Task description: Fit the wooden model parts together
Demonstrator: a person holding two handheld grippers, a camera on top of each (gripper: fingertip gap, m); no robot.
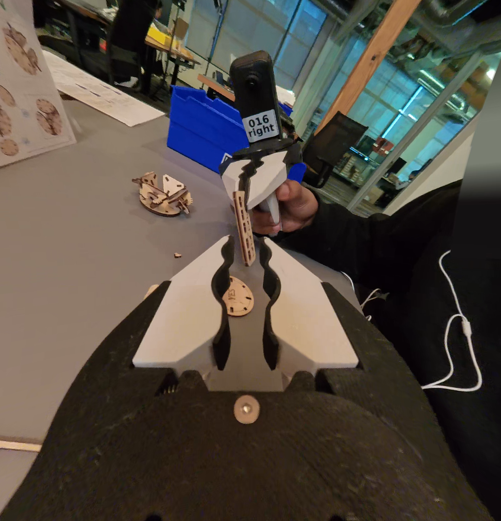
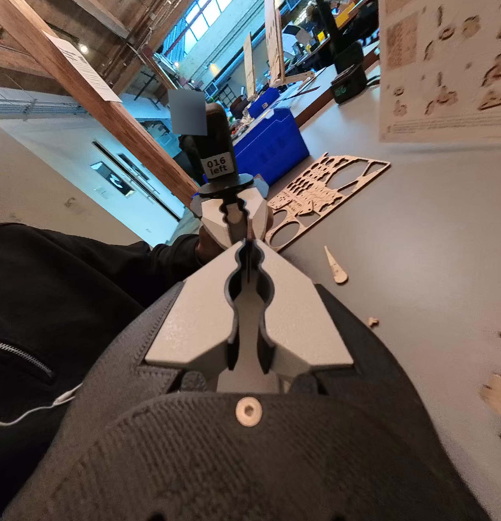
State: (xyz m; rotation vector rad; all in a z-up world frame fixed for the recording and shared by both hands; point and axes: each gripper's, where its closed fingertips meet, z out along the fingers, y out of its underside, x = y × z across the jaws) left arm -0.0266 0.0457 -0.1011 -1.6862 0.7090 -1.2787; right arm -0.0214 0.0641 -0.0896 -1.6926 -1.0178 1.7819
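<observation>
Grippers face each other above the grey table (image 1: 74, 282): the right gripper (image 1: 245, 194) pinches a slotted wooden strip (image 1: 245, 231) whose lower end hangs untouched between the left gripper's (image 1: 245, 248) narrowly parted fingers, above a wooden dial disc (image 1: 239, 298).

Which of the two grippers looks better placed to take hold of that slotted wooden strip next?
Probably the left gripper: its fingers stand open on either side of the strip's lower end, not touching it. The right gripper already pinches the strip's upper end above the grey table.
</observation>
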